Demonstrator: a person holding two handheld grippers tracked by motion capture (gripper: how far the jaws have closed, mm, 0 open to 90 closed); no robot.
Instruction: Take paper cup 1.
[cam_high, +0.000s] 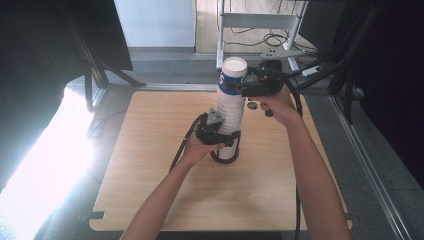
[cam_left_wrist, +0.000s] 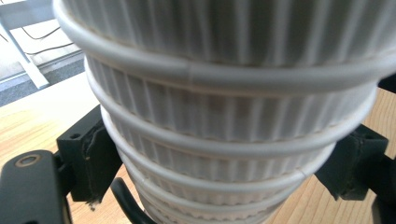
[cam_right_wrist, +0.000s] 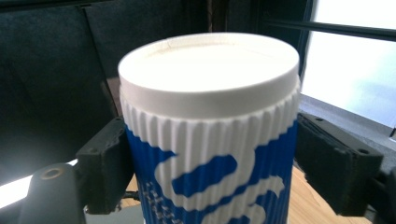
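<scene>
Where the wooden table (cam_high: 150, 200) fills the middle of the high view, a tall stack of ribbed white paper cups (cam_high: 229, 117) stands upside down just right of the frame's centre, its base at mid-height and its top reaching into the upper middle. Left of the stack's lower part sits the left gripper (cam_high: 220, 136), held by the hand coming up from the bottom edge; its jaws reach rightward around the lowest cups. In the left gripper view the cup stack (cam_left_wrist: 224, 121) takes up nearly the whole frame, with one black jaw at the lower left and the other at the lower right, both pressed against the ribbed wall, so this gripper is clamped on the stack, partly closed to the cups' width. Further right and higher in the high view, the right gripper (cam_high: 248, 85) comes in from the right at the blue-and-white top cup (cam_high: 234, 75). In the right gripper view that top cup (cam_left_wrist: 210, 154) stands centred between the two jaws; the left one lies against its side, while at the right one contact is too close to judge, so I cannot tell whether the cup is gripped.
</scene>
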